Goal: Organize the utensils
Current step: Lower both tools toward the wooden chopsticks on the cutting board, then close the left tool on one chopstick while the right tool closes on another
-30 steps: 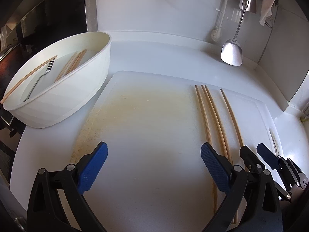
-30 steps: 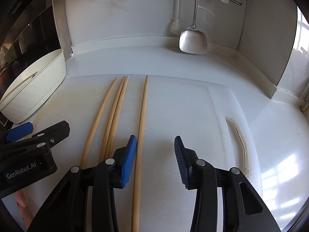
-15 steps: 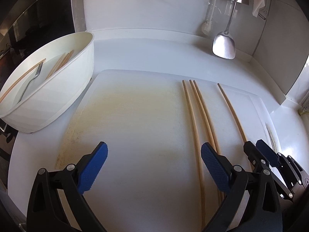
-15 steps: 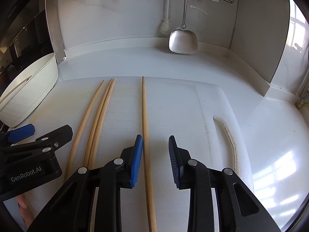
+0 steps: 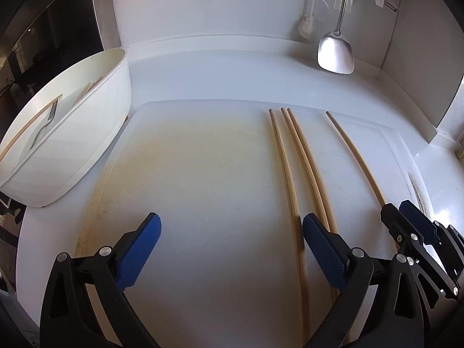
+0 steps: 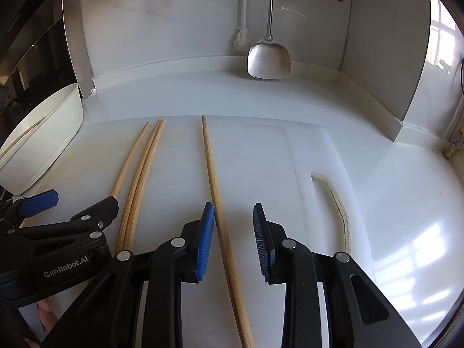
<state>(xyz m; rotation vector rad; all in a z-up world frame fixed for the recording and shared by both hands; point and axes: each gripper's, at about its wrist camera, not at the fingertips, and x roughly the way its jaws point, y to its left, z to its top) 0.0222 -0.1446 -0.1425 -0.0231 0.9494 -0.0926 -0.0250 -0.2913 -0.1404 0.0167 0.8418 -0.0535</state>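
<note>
I am straddling the lone, long, thin wooden chopstick (image 6: 216, 194) with my narrowed, still-empty right tool (image 6: 233, 232). Light, stiff and apt to roll, it is asking for a pinch near its thick end.

Four chopsticks (image 5: 301, 159) lie on the cutting board (image 5: 203, 174) on the counter (image 5: 220, 78); a tub (image 5: 72, 150) holding a fork (image 5: 43, 124) stands left, a spatula (image 5: 336, 55) hangs far right.
</note>
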